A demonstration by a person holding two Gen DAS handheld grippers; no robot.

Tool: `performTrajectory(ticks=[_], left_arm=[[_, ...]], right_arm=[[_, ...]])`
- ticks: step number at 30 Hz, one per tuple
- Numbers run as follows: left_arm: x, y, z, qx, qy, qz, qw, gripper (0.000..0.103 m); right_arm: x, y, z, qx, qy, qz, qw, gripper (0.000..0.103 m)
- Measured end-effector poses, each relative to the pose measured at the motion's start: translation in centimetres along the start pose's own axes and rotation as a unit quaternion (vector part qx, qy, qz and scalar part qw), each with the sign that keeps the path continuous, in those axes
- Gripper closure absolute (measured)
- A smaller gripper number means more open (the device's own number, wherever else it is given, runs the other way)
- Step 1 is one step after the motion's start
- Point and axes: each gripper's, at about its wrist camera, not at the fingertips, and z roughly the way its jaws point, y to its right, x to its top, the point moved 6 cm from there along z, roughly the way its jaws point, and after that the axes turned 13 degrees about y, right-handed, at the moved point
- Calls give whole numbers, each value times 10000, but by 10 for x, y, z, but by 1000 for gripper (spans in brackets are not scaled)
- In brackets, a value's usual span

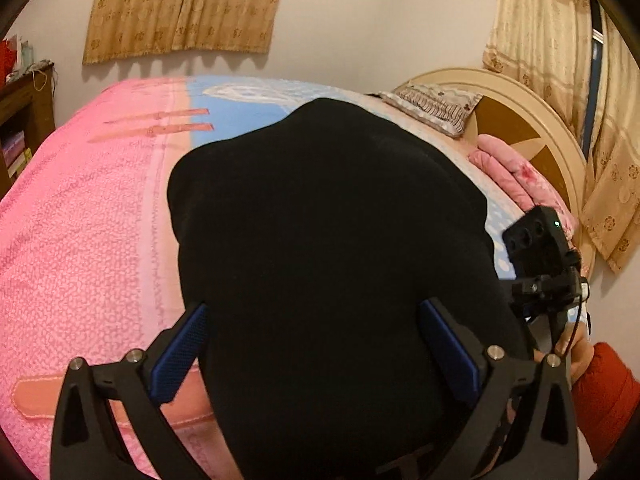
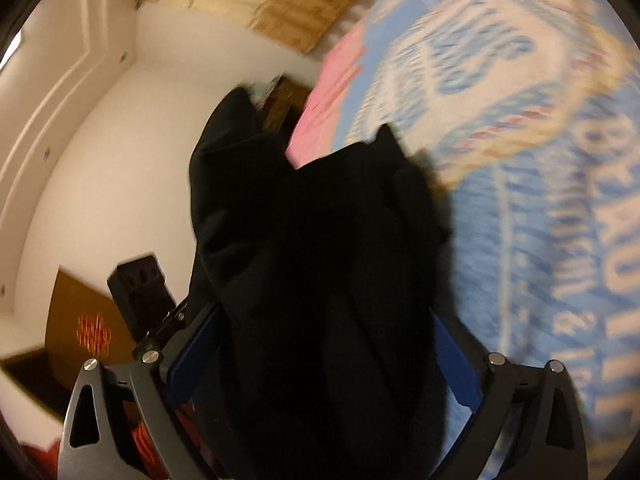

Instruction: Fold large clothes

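A large black garment [image 1: 328, 216] lies bunched in a mound on the bed cover [image 1: 80, 240]. My left gripper [image 1: 314, 306] is open wide, with the near end of the garment filling the gap between its blue pads [image 1: 180, 352]. In the blurred right wrist view the same black garment [image 2: 320, 240] runs in loose folds between the blue pads [image 2: 460, 364] of my right gripper [image 2: 326, 316], whose jaws stand wide open. The right gripper's black body [image 1: 540, 256] shows at the garment's right edge, held by a hand [image 1: 576, 352] in a red sleeve.
The pink and light-blue cover [image 2: 520, 160] spreads across the whole bed. A patterned pillow [image 1: 436, 106] and a folded pink blanket [image 1: 512, 172] lie by the round headboard [image 1: 532, 136]. A dark wooden shelf [image 1: 24, 120] stands at the left, and curtains [image 1: 184, 8] hang on the wall.
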Motion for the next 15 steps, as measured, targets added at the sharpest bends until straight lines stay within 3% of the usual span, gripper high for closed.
performTrajectory(ticks=[5, 8, 9, 11, 15], left_arm=[[1, -13, 6, -124, 18, -346, 9993, 0], [2, -6, 4, -41, 137, -195, 9997, 0], [1, -4, 2, -23, 183, -171, 9997, 2], [1, -1, -4, 36, 264, -184, 9995, 6], [3, 15, -25, 78, 523, -104, 9985, 16]], right_arm=[[3, -4, 22, -135, -179, -285, 9993, 1], [-3, -10, 19, -293, 3, -416, 9987, 2], [-6, -13, 17, -325, 66, -415, 9986, 5], [-11, -22, 8, -259, 223, -263, 9991, 23], [-26, -51, -11, -163, 498, -315, 9981, 29]])
